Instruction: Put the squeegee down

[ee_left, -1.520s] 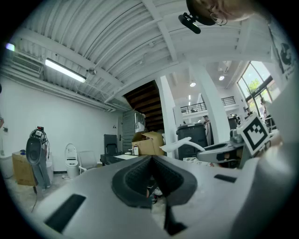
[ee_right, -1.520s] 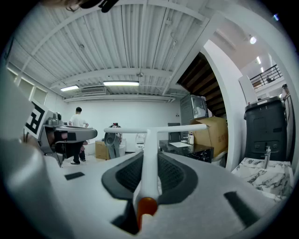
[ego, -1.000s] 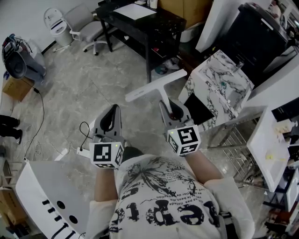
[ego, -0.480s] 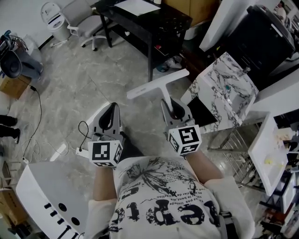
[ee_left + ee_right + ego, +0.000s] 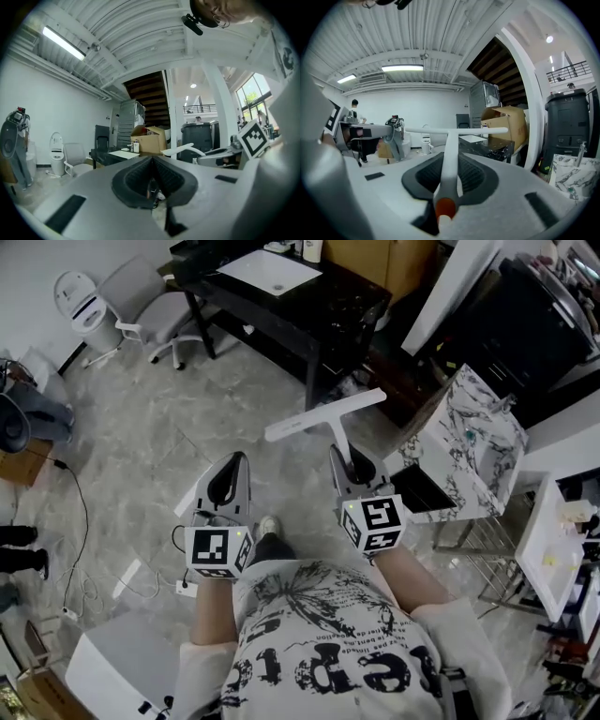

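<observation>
A white T-shaped squeegee (image 5: 325, 418) sticks out ahead of my right gripper (image 5: 353, 465), which is shut on its handle; the blade runs crosswise over the floor in front of the black desk. In the right gripper view the handle (image 5: 449, 159) lies between the dark pads, its orange end cap nearest the camera, the blade (image 5: 454, 131) level beyond. My left gripper (image 5: 228, 479) is held beside it at the left, shut with nothing in it; its dark pads (image 5: 153, 178) meet in the left gripper view.
A black desk (image 5: 281, 296) with a white sheet stands ahead. A marble-topped unit (image 5: 473, 432) and a wire rack are at the right. An office chair (image 5: 150, 306) is at the far left. Cables trail over the grey floor (image 5: 122, 456). A cardboard box (image 5: 506, 124) sits behind the desk.
Both grippers and the squeegee have travelled forward across the floor toward the black desk; the marble unit has slid to the right and the white panel at the lower left has dropped back.
</observation>
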The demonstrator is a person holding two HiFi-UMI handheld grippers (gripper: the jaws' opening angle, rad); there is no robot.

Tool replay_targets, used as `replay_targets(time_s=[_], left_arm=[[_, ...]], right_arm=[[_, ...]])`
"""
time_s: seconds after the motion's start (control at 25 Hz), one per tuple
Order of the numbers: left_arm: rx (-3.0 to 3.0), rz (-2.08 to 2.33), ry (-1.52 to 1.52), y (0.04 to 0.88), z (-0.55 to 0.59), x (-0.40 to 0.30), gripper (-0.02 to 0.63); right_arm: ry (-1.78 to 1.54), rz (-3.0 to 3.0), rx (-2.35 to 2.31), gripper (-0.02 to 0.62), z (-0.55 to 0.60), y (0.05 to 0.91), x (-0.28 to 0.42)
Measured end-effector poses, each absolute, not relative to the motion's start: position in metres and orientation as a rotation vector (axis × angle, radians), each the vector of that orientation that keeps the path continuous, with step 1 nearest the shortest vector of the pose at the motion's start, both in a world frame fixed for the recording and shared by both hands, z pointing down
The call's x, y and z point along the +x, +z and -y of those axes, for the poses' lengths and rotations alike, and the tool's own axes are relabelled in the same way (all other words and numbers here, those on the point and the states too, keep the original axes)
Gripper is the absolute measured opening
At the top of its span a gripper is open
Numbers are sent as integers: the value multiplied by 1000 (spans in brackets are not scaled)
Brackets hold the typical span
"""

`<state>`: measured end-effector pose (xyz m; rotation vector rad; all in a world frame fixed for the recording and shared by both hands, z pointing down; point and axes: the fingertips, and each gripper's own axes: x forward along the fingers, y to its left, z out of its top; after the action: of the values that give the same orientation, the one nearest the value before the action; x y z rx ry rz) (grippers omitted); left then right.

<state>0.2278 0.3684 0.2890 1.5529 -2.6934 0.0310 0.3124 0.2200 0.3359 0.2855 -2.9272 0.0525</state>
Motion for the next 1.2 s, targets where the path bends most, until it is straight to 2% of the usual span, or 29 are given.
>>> replay_targets(time_s=[0.36, 0.76, 1.2], left_arm=[[1745, 2557, 89, 290, -351, 84, 11], [1740, 2529, 62, 313, -321, -11, 12], [1818, 2457, 106, 324, -200, -126, 12]], right_arm=[[84, 2925, 439, 72, -209, 329, 166], [87, 2889, 481, 72, -175, 344, 78], [165, 2863, 569, 72, -58, 363, -34]])
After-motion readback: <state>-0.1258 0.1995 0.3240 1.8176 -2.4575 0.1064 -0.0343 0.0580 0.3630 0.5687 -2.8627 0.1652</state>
